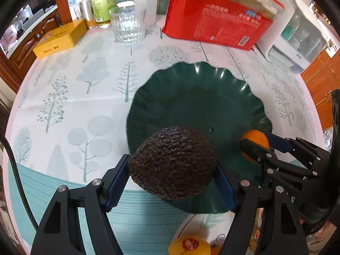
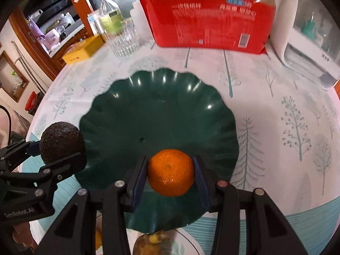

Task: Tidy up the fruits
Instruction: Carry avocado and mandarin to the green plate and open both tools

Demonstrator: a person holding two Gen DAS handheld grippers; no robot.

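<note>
A dark, bumpy avocado (image 1: 172,162) sits clamped between the blue pads of my left gripper (image 1: 173,180), held over the near left rim of a dark green scalloped plate (image 1: 191,97). My right gripper (image 2: 171,177) is shut on an orange mandarin (image 2: 171,173) above the near part of the same plate (image 2: 148,110). In the left wrist view the right gripper (image 1: 258,145) shows at the right with the mandarin (image 1: 255,141). In the right wrist view the left gripper (image 2: 57,146) shows at the left with the avocado (image 2: 61,141). The plate holds no fruit.
Behind the plate stand a ribbed glass (image 1: 127,26), a yellow box (image 1: 60,38), bottles (image 1: 104,2), a red package (image 1: 216,19) and a white appliance (image 1: 297,36). Below the plate's near edge lie a stickered yellow fruit (image 1: 189,245) and a brownish fruit (image 2: 155,242).
</note>
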